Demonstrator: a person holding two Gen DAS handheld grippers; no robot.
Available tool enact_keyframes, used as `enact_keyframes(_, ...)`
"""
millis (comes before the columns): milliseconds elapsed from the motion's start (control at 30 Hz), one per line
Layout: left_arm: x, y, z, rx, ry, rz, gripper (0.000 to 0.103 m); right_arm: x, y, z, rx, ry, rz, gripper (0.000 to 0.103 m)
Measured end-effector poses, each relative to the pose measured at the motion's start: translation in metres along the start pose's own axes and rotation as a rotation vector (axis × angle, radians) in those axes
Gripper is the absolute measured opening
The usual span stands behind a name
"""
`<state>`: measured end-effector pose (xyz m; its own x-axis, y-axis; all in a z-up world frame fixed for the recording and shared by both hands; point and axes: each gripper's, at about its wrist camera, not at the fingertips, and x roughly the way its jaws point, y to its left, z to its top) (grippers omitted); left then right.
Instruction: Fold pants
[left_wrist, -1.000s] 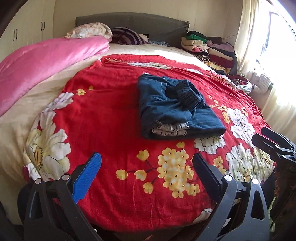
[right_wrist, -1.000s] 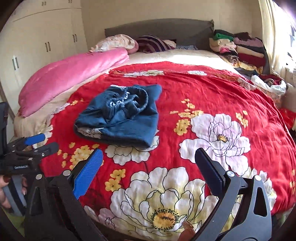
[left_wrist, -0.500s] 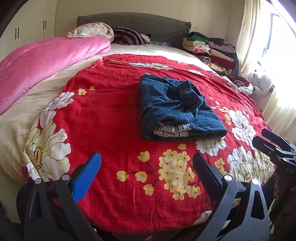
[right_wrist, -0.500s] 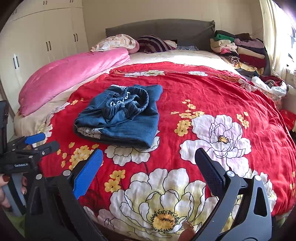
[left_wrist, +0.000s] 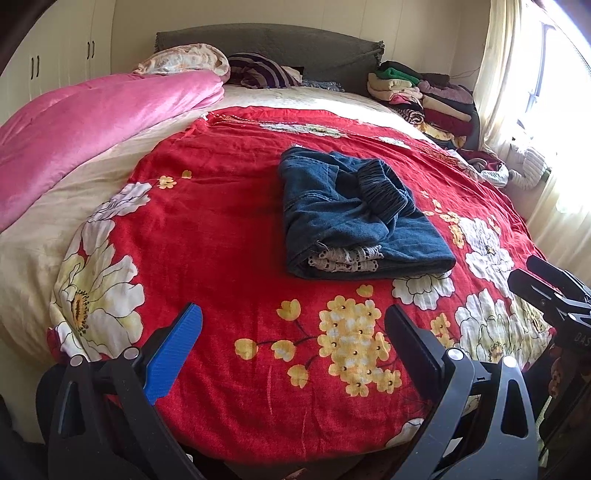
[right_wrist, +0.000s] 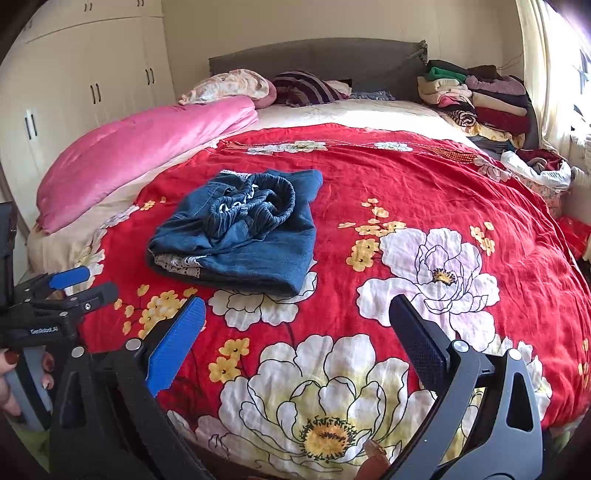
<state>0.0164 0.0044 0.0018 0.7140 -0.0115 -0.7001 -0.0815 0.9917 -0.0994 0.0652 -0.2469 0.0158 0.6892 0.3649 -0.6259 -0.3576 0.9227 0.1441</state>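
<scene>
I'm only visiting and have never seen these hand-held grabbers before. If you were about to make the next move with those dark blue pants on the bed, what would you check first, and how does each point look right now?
1. Folded dark blue denim pants lie in a compact bundle on the red floral bedspread: ok.
2. Fold is tidy: not ok, the elastic waistband bunches up on top.
3. Left gripper open, holding nothing: ok.
4. Right gripper open, holding nothing: ok.
5. Both grippers apart from the pants: ok.
6. Hidden layers lie flat: cannot tell.
</scene>
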Motion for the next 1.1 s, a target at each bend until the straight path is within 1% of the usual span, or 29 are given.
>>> enact_keyframes(1100,-0.0042,0.0044,0.0011,-0.011,-0.007,0.008,0.099,-0.0026,0.0002,0.0009,0.001,-0.002,-0.003,0.094)
